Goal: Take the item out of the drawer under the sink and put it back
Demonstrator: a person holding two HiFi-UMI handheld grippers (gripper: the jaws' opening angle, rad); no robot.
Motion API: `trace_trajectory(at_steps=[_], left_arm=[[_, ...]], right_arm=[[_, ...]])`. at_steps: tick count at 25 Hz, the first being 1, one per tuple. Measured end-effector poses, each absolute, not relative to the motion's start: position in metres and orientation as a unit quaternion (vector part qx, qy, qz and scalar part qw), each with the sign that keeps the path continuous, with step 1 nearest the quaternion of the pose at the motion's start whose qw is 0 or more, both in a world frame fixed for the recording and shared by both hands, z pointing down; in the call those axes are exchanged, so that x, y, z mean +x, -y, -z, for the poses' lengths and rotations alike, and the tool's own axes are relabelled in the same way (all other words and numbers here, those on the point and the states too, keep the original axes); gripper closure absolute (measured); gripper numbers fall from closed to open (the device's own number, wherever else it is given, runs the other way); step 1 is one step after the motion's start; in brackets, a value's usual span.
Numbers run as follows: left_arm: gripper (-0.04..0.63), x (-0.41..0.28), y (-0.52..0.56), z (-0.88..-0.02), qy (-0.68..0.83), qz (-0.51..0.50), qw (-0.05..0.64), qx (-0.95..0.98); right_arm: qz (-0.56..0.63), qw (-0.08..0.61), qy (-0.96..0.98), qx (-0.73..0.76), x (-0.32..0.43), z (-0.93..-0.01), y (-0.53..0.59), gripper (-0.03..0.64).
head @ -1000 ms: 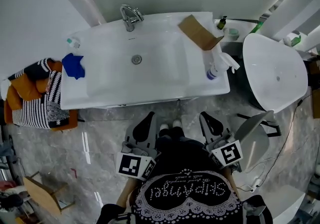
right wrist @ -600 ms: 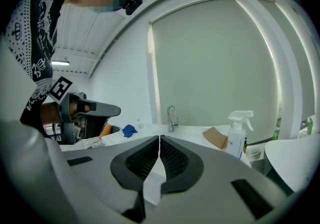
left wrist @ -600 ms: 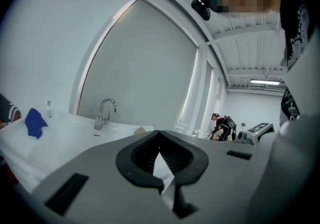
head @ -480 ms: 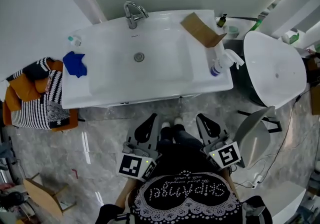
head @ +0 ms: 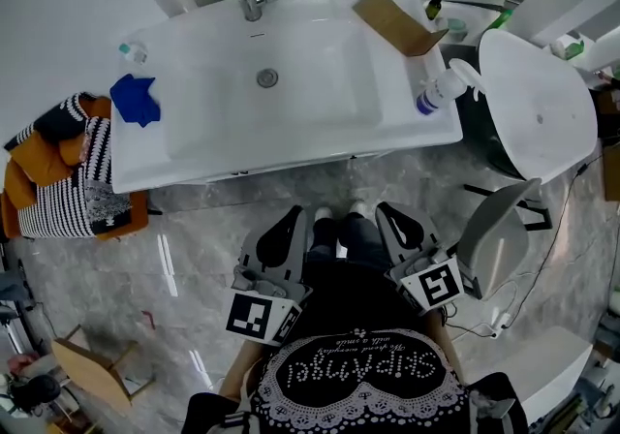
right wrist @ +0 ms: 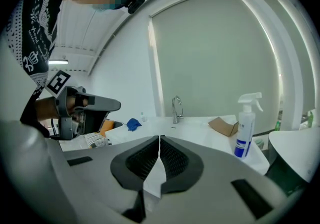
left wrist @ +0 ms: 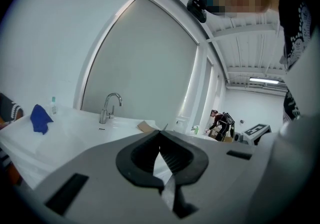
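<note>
The white sink vanity (head: 291,156) lies ahead of me, its front edge facing my feet. The drawer under it is hidden below the countertop. In the head view my left gripper (head: 294,216) and right gripper (head: 385,211) hang side by side near my body, over the floor short of the vanity. Both are shut and empty. The left gripper view has its jaw tips (left wrist: 160,135) meeting, aimed at the faucet (left wrist: 110,108). The right gripper (right wrist: 159,139) also has its tips together, aimed at the countertop.
On the counter are a blue cloth (head: 136,98), a small bottle (head: 131,52), a cardboard piece (head: 392,20) and a spray bottle (head: 446,85). Striped and orange clothes (head: 58,175) are piled at the left. A white tub (head: 538,112) and a grey chair (head: 494,238) stand at the right.
The gap between the gripper tips and the vanity's front edge has widened, with the sink sliding up in the head view. Both grippers stayed shut and empty.
</note>
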State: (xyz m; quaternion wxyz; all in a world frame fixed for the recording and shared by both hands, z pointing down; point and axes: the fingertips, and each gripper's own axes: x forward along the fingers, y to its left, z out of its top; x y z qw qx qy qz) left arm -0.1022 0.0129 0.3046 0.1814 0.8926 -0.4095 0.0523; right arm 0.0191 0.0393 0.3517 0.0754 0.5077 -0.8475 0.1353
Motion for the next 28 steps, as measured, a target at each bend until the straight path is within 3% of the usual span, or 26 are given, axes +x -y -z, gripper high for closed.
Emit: trace_trajectory(at_steps=[20,23,28], left_arm=[[0.591,-0.099,-0.008,-0.345,0.387,-0.069,0.242,0.887],[0.591,-0.098,-0.010,-0.354,0.384,-0.077,0.250,0.886],[0.591,-0.092,-0.015,-0.365,0.369,-0.089,0.262,0.887]], right_arm=[[-0.179,0.197,0.809,0.524,0.046,-0.463,-0.008,0.592],[-0.190,0.202,0.802,0.528,0.047,-0.480,-0.006,0.540],[-0.206,0.202,0.791,0.539,0.050,-0.507,-0.004,0.529]])
